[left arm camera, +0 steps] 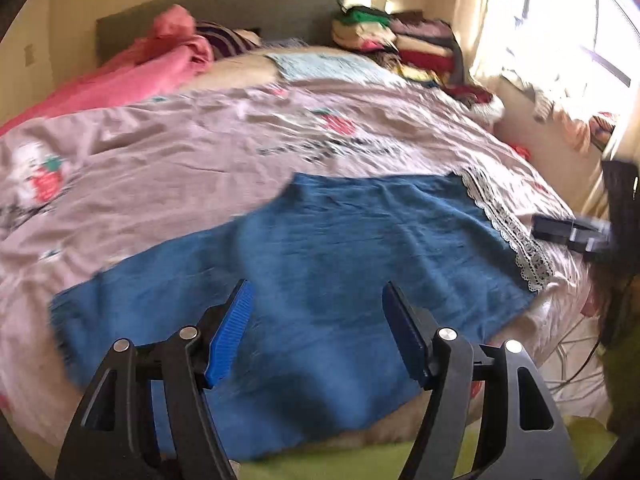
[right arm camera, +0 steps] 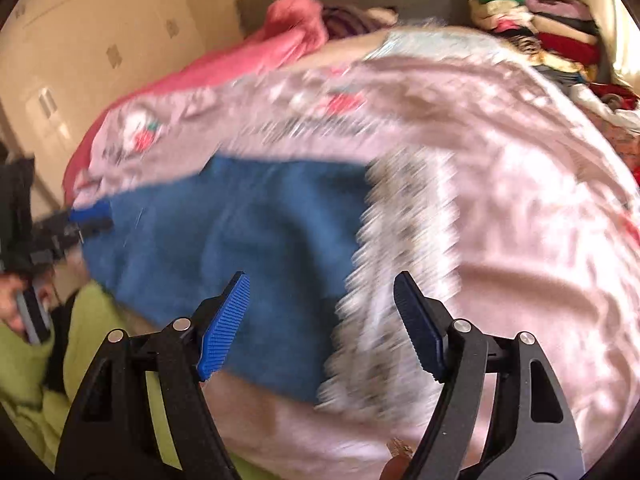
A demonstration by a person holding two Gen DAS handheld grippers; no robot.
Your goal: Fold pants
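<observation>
Hovering over the blue pants spread flat on the bed, left gripper and right gripper both wide open, empty; could easily snag the quilt underneath too.

We see strong daylight from the window, blown out to white glare. Fisheye bends and darkens the edges. Motion blur smears the right wrist view, worst on the lace.

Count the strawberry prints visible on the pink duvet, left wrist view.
2 clear ones on the pink duvet: one strawberry print near its left edge, another strawberry print mid-bed beyond the blue pants. Blur and folds may hide more.
</observation>
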